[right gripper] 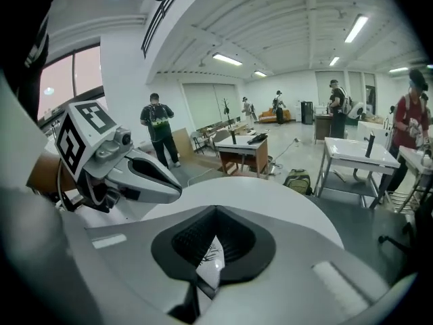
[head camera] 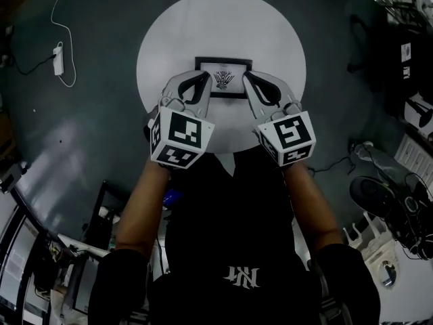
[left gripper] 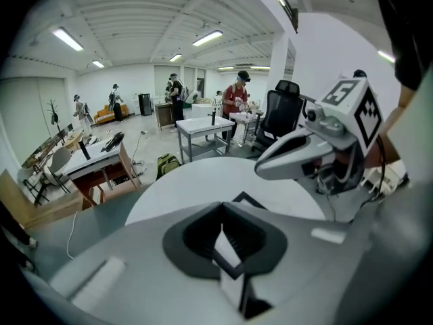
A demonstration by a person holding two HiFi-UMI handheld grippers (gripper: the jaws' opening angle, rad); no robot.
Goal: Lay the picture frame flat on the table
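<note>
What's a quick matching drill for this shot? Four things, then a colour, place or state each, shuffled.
1 picture frame
2 table
3 left gripper
4 power strip

A on the grey floor, cable attached
B black border
C white round top
D shut on one edge of the frame

Pairs: 1-B, 2-C, 3-D, 4-A

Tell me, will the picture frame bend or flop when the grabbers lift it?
Probably not: the picture frame shows straight black edges with the left gripper and right gripper pinching its sides, so it seems stiff. It looks thin, so likely light. Being thin, it could tip if stood upright.
</note>
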